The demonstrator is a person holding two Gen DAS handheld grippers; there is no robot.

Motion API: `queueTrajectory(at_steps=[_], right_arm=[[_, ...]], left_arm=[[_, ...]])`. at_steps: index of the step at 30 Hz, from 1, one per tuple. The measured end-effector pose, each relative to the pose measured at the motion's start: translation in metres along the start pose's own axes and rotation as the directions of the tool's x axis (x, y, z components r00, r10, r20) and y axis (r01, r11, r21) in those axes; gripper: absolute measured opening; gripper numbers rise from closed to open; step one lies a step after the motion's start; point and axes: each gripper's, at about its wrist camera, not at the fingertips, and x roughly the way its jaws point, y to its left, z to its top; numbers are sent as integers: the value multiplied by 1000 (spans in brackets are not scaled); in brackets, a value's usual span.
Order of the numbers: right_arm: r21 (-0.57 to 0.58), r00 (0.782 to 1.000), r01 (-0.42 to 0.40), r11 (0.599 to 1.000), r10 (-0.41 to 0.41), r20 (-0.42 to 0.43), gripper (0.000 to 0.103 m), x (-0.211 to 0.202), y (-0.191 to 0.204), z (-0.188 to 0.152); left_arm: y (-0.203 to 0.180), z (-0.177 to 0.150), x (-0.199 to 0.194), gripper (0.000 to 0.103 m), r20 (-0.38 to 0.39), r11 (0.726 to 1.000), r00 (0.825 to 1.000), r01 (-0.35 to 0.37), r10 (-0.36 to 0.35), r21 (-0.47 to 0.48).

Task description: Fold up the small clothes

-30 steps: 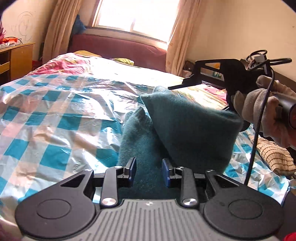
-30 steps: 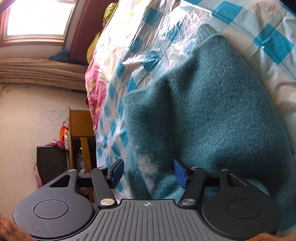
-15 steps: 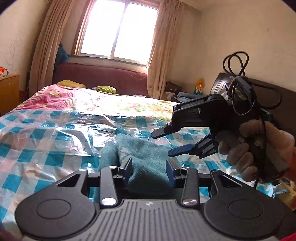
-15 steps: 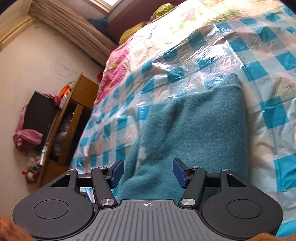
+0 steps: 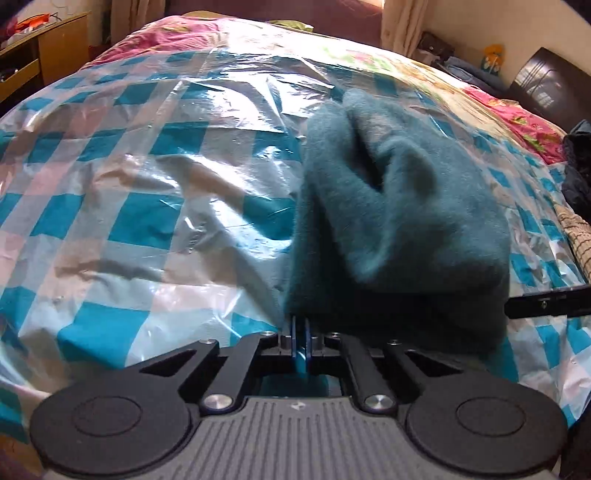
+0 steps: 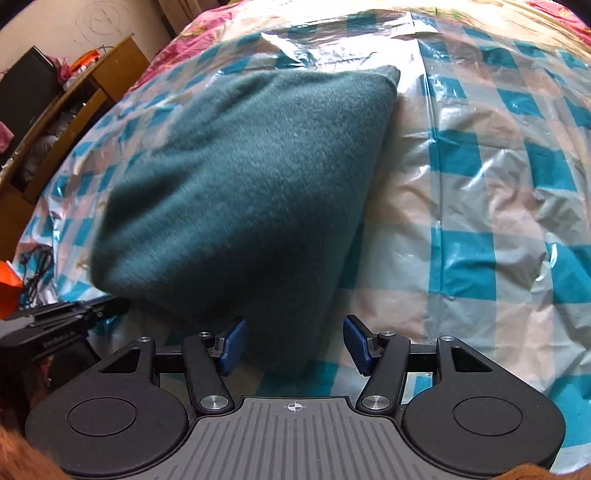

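A dark teal knit garment (image 5: 399,206) lies folded on the checked plastic sheet (image 5: 147,177) over the bed. My left gripper (image 5: 301,343) is shut, its blue pads pressed together on the garment's near left edge. In the right wrist view the same garment (image 6: 251,177) lies as a folded wedge. My right gripper (image 6: 291,343) is open, its blue pads either side of the garment's near corner, holding nothing. The left gripper's body (image 6: 55,332) shows at the left edge of the right wrist view.
A wooden desk (image 5: 48,51) stands left of the bed. A beige checked cloth (image 5: 576,236) and a dark garment (image 5: 580,162) lie at the bed's right side. A dark headboard (image 5: 546,85) is at the far right. A pink floral quilt (image 5: 177,33) covers the far end.
My left gripper has dropped to the bed and shut on the garment's edge. My right gripper stayed open and moved round to the garment's near corner.
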Motion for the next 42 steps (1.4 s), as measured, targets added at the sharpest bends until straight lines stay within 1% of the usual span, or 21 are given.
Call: queueTrajectory(at_steps=[3,6,8,10,13,16,17,18,19,20,21,22,24,26,29,32,33,35,38,41,42], right_arm=[[-47,1000,-13,999,14,24,58,-2,3,-9],[-191,998,7,982,6,68,58,-10,17,-21],[-283,995,43,958,-16,98,58,-10,29,-30],[-367,993,65,928,-23,118,58,-7,41,-38],[-468,989,95,879,-28,148,62,2,57,-50],[-563,973,192,804,-79,219,62,13,68,-61],[-571,966,218,792,-93,239,61,17,69,-63],[-577,962,236,782,-101,255,55,19,70,-65],[-580,957,250,775,-108,268,50,20,69,-65],[-577,955,259,774,-116,273,41,20,67,-65],[-574,958,250,780,-115,262,37,18,64,-62],[-565,962,240,789,-116,247,34,14,61,-57],[-561,964,241,792,-131,229,24,4,56,-48],[-559,964,248,791,-144,223,19,-8,50,-42],[-532,968,240,812,-156,199,18,-20,36,-40],[-520,972,232,822,-182,146,18,-2,21,-46],[-523,971,237,819,-193,138,18,3,18,-47],[-511,974,227,829,-187,128,18,-2,16,-48],[-504,977,209,838,-159,142,18,-28,20,-47],[-502,980,159,850,-72,188,25,-60,33,-37],[-497,979,130,858,-32,202,30,-67,40,-30]], left_arm=[[4,-1,-25,13,92,996,993,79,-76,-30],[-4,-1,-52,16,176,996,980,89,-92,27],[-14,-1,-62,21,216,994,972,74,-91,85],[-25,-1,-68,36,249,987,963,64,-99,148],[-41,-1,-68,49,266,967,957,51,-120,250],[-57,2,-53,51,252,942,963,10,-100,335],[-62,3,-46,51,250,935,965,-13,-82,355],[-65,6,-39,51,244,932,968,-32,-61,361],[-64,10,-32,47,228,936,972,-30,-55,350],[-62,14,-27,42,205,946,976,-3,-68,324],[-58,19,-22,28,165,956,981,47,-98,289],[-56,23,-20,24,135,964,984,78,-116,255],[-56,25,-22,21,107,966,986,101,-129,238],[-58,22,-32,20,83,969,985,128,-148,213],[-58,11,-30,19,19,974,983,181,-185,138],[-53,-6,5,19,-83,988,986,146,-141,54],[-52,-9,10,19,-100,988,984,148,-145,31],[-55,-11,3,19,-81,989,987,142,-139,35],[-56,-10,-13,18,-29,985,986,165,-164,52],[-58,-11,-20,18,0,984,987,162,-163,76],[-60,-12,-21,18,11,984,987,158,-160,81]])
